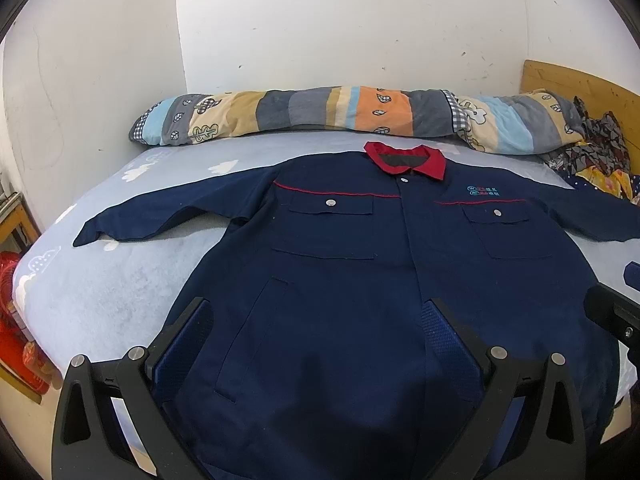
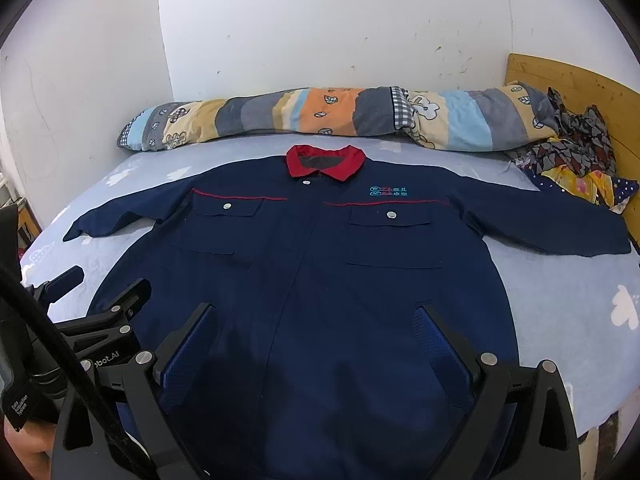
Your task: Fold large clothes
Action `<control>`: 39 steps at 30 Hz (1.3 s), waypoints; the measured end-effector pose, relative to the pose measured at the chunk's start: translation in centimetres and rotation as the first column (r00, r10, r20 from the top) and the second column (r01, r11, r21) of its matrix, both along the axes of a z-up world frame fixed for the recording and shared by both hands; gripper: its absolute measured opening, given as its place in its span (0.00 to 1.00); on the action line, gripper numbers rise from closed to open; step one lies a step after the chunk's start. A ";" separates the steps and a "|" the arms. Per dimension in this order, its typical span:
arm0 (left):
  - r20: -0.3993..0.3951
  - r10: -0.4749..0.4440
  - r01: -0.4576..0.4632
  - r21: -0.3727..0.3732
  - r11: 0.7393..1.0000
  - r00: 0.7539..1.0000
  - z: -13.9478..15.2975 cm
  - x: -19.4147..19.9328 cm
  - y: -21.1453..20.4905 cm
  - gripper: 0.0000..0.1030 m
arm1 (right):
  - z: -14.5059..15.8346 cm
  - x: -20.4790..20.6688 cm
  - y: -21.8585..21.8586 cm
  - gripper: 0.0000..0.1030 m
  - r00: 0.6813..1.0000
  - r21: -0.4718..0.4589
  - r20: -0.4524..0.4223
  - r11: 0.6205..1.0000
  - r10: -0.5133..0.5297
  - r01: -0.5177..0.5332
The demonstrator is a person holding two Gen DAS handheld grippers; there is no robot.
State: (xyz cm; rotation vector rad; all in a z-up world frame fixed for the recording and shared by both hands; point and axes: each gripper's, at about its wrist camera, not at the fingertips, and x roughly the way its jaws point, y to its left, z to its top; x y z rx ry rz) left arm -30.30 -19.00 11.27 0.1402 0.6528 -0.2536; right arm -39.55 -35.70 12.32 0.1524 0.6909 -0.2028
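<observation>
I see the navy jacket (image 1: 340,280) spread flat beneath my left gripper (image 1: 320,320) and right gripper (image 2: 316,324), both wide apart, empty.

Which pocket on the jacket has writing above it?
The chest pocket on the picture's right has teal writing above it; the other chest pocket has only red piping.

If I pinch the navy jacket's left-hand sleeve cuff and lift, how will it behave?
Probably floppy: the navy work jacket lies flat, following the bed. The sleeve would likely drape and trail. The fleecy-looking sheet may drag on it, pulling the body askew.
</observation>
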 end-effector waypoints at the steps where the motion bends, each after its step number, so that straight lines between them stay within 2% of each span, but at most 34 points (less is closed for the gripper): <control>1: 0.000 0.000 0.000 -0.001 1.000 1.000 0.0 0.0 0.0 1.00 | 0.0 0.0 0.0 0.97 1.000 -0.001 0.000 1.000 -0.001 0.001; 24: -0.002 -0.004 0.004 0.004 1.000 1.000 0.0 0.0 0.0 1.00 | -0.3 -0.1 -0.2 0.97 1.000 0.006 -0.003 1.000 -0.004 0.004; 39: -0.016 -0.015 0.014 -0.006 1.000 1.000 -0.2 0.0 0.0 1.00 | 0.1 -0.2 -2.1 0.97 0.999 0.082 0.001 0.996 -0.042 0.041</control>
